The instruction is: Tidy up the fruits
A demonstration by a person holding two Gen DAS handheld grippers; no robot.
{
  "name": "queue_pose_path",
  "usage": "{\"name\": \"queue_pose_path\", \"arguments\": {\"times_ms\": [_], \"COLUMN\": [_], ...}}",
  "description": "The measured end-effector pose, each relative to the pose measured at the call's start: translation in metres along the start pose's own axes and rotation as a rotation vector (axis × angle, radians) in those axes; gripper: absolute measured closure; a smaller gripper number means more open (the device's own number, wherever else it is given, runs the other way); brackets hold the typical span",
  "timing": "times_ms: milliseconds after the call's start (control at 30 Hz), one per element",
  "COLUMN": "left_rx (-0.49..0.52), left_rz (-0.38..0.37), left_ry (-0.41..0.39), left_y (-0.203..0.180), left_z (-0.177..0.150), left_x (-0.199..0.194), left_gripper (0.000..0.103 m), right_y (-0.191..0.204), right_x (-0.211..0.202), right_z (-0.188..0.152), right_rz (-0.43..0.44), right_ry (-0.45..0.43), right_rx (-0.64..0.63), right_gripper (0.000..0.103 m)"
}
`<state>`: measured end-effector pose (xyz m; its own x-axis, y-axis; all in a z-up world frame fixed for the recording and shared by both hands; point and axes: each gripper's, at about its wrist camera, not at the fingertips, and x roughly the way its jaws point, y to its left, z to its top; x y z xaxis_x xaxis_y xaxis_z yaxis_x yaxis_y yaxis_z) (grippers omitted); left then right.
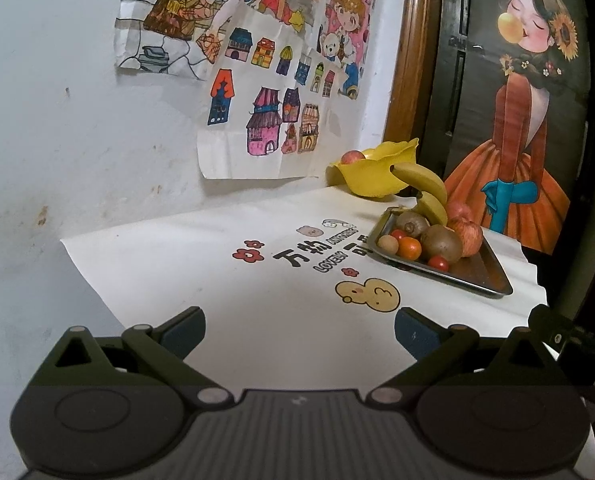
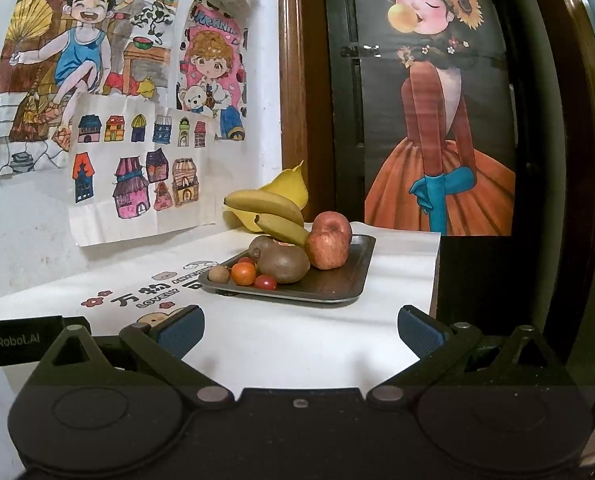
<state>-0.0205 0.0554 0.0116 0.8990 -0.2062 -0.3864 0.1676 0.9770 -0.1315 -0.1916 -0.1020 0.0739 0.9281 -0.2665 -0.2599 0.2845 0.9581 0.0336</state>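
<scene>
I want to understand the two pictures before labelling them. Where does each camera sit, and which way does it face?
Left wrist: on the left gripper, jaws open, facing the white table cover and wall drawings; the fruit tray lies to its right.
Right wrist: on the right gripper, jaws open, facing the dark metal fruit tray nearly straight on; a fingertip shows at left.
Shared: tray, bananas, yellow bowl.

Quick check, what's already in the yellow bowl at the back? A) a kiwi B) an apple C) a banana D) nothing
B: in the left wrist view a red apple shows over the rim of the yellow bowl, while the bananas and kiwis sit on the metal tray.
</scene>
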Motion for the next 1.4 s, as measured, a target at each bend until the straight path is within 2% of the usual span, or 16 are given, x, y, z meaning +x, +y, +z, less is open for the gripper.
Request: {"name": "queue_pose_path", "arguments": {"times_ms": [1400], "left_rx": [0.014], "left_rz": [-0.002], "left_ry": [0.012], "left_y": [-0.0019], "left_z": [-0.004], "left_x": [0.0006], "left_gripper": [0.0], "right_y": [0.0007], "right_x": [0.0], "right_z": [-0.0009], "right_rz": [-0.004], "right_ry": [0.002], "right_rx": [0.007], "right_gripper": [0.001]}}
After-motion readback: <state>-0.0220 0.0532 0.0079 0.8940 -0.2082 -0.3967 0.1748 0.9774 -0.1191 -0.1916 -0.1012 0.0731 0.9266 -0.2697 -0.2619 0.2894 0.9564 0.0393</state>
